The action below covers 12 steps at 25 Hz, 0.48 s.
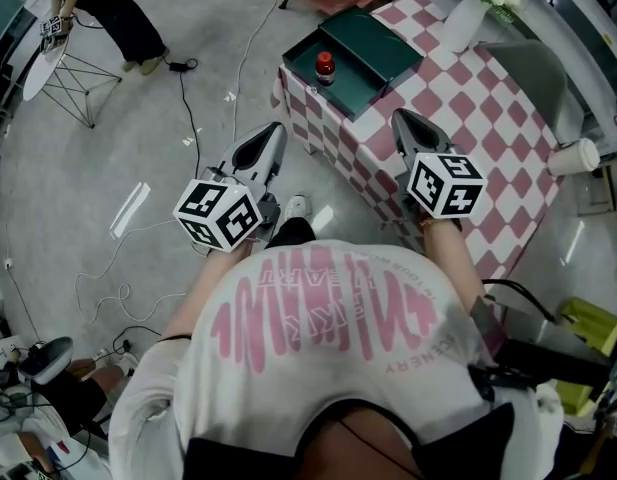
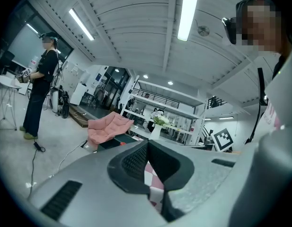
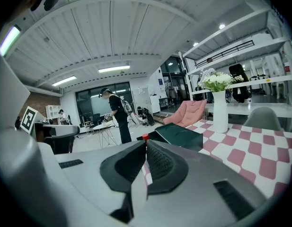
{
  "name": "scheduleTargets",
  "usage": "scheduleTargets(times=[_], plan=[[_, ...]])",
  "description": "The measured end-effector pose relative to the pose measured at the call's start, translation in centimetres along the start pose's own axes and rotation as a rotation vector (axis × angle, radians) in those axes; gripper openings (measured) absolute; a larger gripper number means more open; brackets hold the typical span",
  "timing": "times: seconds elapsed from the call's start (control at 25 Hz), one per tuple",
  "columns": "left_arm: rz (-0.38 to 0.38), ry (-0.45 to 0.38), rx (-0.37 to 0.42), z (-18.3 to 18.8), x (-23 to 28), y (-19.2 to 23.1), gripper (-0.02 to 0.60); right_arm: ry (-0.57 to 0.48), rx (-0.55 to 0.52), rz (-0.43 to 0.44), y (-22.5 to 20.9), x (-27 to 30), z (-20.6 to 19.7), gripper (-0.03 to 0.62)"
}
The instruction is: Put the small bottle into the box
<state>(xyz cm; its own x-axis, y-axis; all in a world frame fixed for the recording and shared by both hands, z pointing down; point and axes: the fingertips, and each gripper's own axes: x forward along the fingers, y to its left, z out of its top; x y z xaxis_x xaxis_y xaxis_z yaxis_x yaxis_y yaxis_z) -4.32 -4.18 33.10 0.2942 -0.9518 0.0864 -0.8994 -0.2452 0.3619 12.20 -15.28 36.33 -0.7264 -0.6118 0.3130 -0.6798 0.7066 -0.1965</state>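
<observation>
The small bottle (image 1: pixel 325 66), dark with a red cap, stands upright inside the open dark green box (image 1: pixel 340 96) at the near-left corner of the pink-checked table (image 1: pixel 468 118). The box's lid (image 1: pixel 373 40) lies partly over its far side. My left gripper (image 1: pixel 271 131) hangs over the floor, short of the table's left edge, jaws together and empty. My right gripper (image 1: pixel 400 118) is over the table's near edge, right of the box, also shut and empty. In the right gripper view the red cap (image 3: pixel 145 137) peeks just above the closed jaws (image 3: pixel 146 144), with the box (image 3: pixel 180 135) behind.
A white vase of flowers (image 1: pixel 466 16) stands at the table's far side and a paper cup (image 1: pixel 574 156) at its right edge. Cables (image 1: pixel 193 118) trail over the floor on the left. Another person (image 1: pixel 118 13) stands by a small white table (image 1: pixel 48 53) at far left.
</observation>
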Motion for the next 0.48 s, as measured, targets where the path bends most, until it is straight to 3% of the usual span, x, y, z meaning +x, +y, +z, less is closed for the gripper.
scheduleTargets(times=[0.48], plan=[[-0.014, 0.01, -0.009, -1.4, -0.6, -1.6, 0.008, 0.016, 0.007, -0.018, -0.6, -2.2, -2.1, 0.012]])
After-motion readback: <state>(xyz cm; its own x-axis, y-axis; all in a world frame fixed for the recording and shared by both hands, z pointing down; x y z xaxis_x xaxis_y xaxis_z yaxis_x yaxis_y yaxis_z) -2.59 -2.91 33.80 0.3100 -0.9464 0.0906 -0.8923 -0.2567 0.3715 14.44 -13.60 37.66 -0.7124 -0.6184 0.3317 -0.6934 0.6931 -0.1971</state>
